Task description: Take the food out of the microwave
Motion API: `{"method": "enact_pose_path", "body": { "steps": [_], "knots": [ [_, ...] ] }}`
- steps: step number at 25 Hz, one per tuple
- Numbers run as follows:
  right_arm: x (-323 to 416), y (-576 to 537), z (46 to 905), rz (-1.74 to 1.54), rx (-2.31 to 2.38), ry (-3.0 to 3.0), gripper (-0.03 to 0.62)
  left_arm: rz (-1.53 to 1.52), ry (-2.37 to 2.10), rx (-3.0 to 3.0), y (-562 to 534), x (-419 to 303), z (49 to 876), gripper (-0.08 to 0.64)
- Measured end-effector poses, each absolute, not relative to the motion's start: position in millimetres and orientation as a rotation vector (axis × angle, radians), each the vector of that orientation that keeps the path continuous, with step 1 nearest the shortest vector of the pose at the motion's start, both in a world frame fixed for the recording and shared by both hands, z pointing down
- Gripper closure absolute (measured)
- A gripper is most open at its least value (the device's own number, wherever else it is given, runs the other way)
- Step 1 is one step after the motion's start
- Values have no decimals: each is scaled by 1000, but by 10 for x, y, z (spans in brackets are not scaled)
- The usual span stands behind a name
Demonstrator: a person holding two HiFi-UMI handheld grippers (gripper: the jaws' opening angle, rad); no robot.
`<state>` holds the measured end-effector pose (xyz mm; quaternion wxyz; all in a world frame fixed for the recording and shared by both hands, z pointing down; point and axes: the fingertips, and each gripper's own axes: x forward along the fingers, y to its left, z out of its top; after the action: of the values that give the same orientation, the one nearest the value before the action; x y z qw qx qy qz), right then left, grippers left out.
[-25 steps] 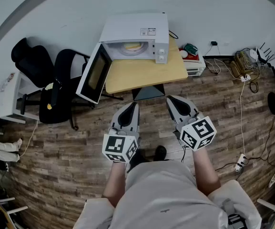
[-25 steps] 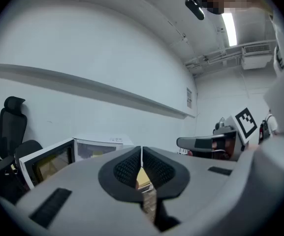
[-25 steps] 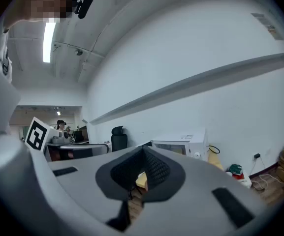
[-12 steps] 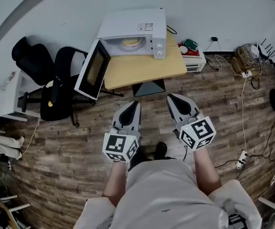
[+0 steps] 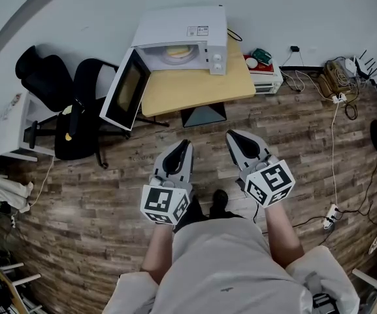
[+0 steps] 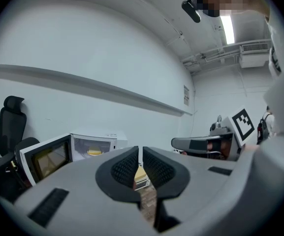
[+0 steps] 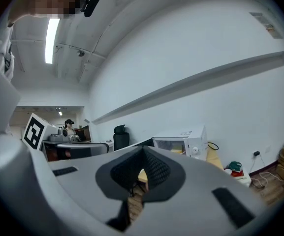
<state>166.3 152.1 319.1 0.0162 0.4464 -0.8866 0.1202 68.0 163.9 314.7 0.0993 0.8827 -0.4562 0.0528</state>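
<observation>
Our left gripper (image 5: 184,146) and right gripper (image 5: 232,137) have their jaws closed on nothing. Both are well apart from the desk (image 5: 195,90). The food (image 5: 179,52) lies inside the open microwave (image 5: 181,28). It looks light, soft and possibly hot, so we would pinch its near edge.

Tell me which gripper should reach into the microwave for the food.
Left, narrowly. In the head view the left gripper lines up with the food in the open microwave; the right gripper sits off toward its control panel. Both are shut and well short of the table.
</observation>
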Motion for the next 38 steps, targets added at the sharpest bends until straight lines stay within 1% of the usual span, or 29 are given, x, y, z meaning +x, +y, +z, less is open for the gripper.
{"method": "enact_pose_path", "body": {
  "steps": [3, 6, 8, 13, 15, 23, 38],
  "knots": [
    [1565, 1522, 3211, 377, 1358, -2764, 589, 147, -1363, 2595, 1628, 581, 3167, 548],
    [1444, 1537, 3243, 381, 1321, -2773, 569, 152, -1380, 2581, 1620, 477, 3209, 542],
    [1367, 1522, 3263, 383, 1297, -2776, 563, 158, -1377, 2584, 1598, 433, 3224, 509],
    [1189, 1359, 3277, 362, 1255, -2775, 508, 179, -1365, 2603, 1431, 326, 3257, 450],
    [1115, 1273, 3269, 357, 1244, -2768, 491, 180, -1363, 2602, 1344, 256, 3274, 442],
    [875, 782, 3180, 324, 1249, -2747, 468, 146, -1363, 2605, 815, -74, 3224, 428],
    [384, -173, 3227, 329, 1296, -2679, 451, 134, -1281, 2640, -180, -530, 3274, 425]
  ]
}}
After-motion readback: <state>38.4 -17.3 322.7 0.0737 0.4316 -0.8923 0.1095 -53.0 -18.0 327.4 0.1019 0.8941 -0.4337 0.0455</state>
